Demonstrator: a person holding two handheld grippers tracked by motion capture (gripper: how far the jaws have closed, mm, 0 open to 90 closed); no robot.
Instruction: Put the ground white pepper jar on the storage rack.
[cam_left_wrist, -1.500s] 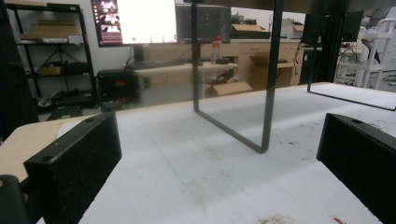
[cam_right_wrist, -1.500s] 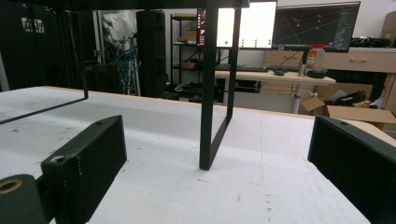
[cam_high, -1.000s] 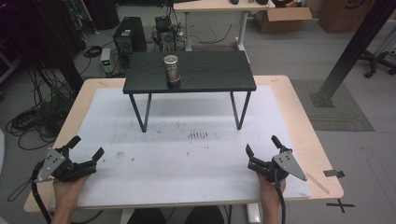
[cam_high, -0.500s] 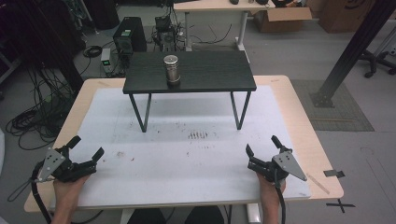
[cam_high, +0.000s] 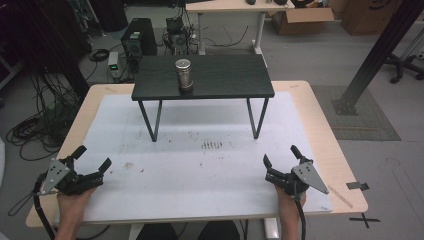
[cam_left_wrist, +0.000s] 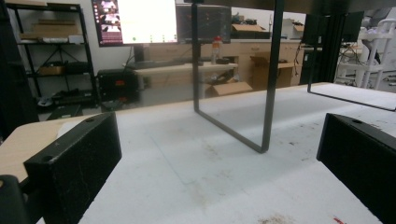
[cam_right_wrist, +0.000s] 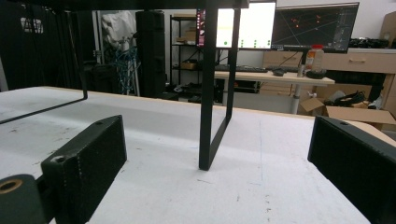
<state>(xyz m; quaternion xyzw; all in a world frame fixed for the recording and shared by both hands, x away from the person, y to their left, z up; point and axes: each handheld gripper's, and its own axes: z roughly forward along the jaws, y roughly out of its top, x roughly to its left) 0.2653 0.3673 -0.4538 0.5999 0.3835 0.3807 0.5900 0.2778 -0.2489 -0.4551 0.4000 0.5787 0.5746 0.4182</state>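
High view shows both hands low at the table's near edge, the left gripper (cam_high: 92, 159) and right gripper (cam_high: 281, 156) resting with jaws spread wide and holding nothing, well apart from the metal canister (cam_high: 184, 73) standing upright on the black stand (cam_high: 235, 80).

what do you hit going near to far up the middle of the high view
white mat → dark marks → black stand with the metal can on it → floor cables → far desk
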